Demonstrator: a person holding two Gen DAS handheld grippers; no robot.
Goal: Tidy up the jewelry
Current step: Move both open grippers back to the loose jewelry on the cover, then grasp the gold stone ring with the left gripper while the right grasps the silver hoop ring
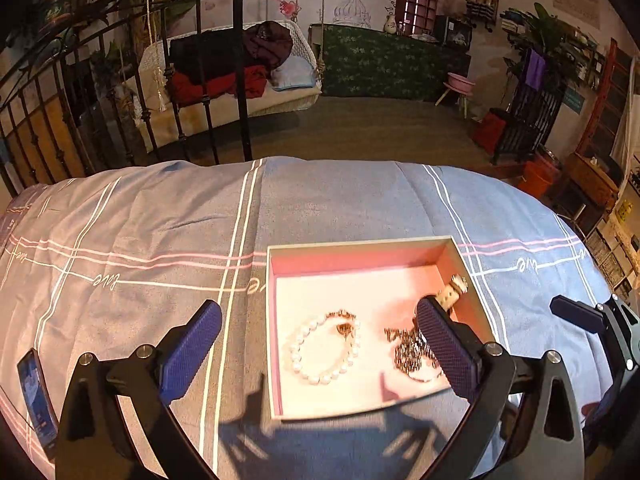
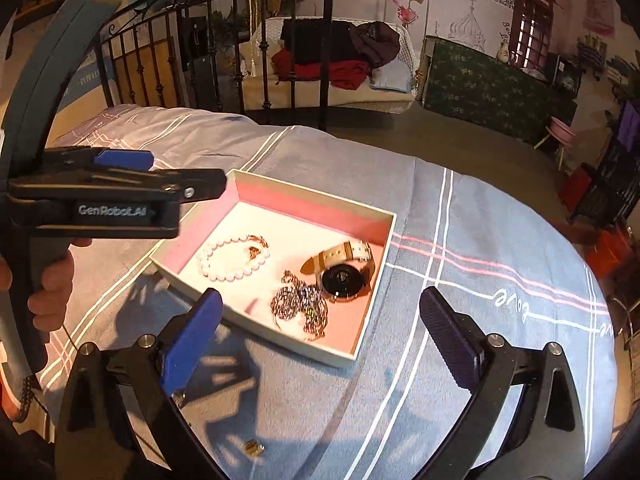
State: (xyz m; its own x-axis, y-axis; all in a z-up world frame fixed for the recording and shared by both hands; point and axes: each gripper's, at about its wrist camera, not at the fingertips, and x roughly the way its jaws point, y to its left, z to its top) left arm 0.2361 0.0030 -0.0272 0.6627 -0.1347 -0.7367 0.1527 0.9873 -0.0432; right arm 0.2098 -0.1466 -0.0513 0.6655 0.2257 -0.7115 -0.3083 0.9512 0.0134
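We are holding our left tongs [image 1: 320,344] wide open, with nothing in them. Our right tongs [image 2: 320,320] are wide open and holding nothing too. Both are hanging over the bed [image 1: 160,216], which has a blue-grey sheet on it.

The box [image 2: 280,190] is sitting just in front of both tongs. From the left tongs, the right finger is hiding part of it. In the box we are counting one pearl bracelet [image 2: 234,258], one watch [image 2: 344,276] with a pale strap, and a tangled pile of chains [image 2: 298,306]. We cannot tell how many chains are in the pile.

One small gold piece [image 2: 254,448] is lying on the sheet, below and between the right tongs' fingers, outside the box. We think it is the last thing to put away. To do it well, we should be coming down slowly, pinching it gently, and dropping it in an open spot, away from the tangle.
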